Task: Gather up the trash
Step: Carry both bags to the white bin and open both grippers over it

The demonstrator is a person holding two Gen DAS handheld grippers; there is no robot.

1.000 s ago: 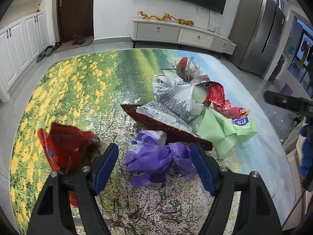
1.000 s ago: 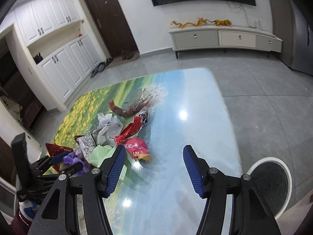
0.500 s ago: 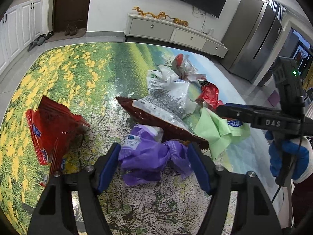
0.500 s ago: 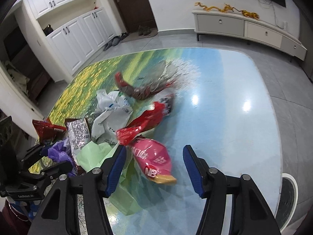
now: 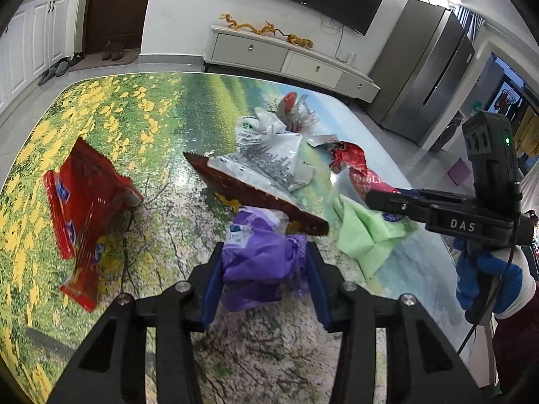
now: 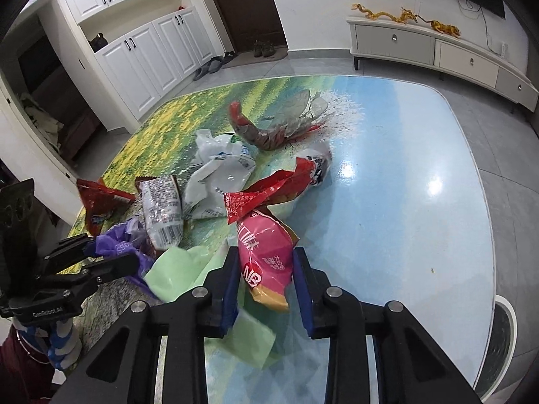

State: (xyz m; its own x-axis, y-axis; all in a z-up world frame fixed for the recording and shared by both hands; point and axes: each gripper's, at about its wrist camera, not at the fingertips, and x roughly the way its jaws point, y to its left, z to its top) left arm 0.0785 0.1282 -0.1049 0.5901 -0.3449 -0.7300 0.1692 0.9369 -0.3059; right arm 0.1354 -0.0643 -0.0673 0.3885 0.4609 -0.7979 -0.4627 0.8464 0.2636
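Snack wrappers lie in a heap on the table (image 5: 134, 118), which has a printed landscape top. My left gripper (image 5: 264, 249) has its blue pads against both sides of a crumpled purple wrapper (image 5: 259, 262), and its jaws are closing. My right gripper (image 6: 265, 252) is low over the table's near edge. Its jaws are closing on a pink snack packet (image 6: 269, 252), with the pads touching it on each side. A pale green bag (image 6: 175, 269) lies under and beside that packet. The right gripper (image 5: 404, 202) also shows at the right of the left wrist view.
A red packet (image 5: 84, 202) lies apart at the left. A brown and silver packet (image 5: 256, 181), a white plastic bag (image 6: 215, 168) and a red wrapper (image 6: 266, 195) are piled behind. A white-rimmed round bin (image 6: 505, 330) stands on the floor to the right.
Both pairs of jaws have narrowed. The left has closed in on the purple wrapper. The right gripper has come down and forward until the pink packet sits between its pads.
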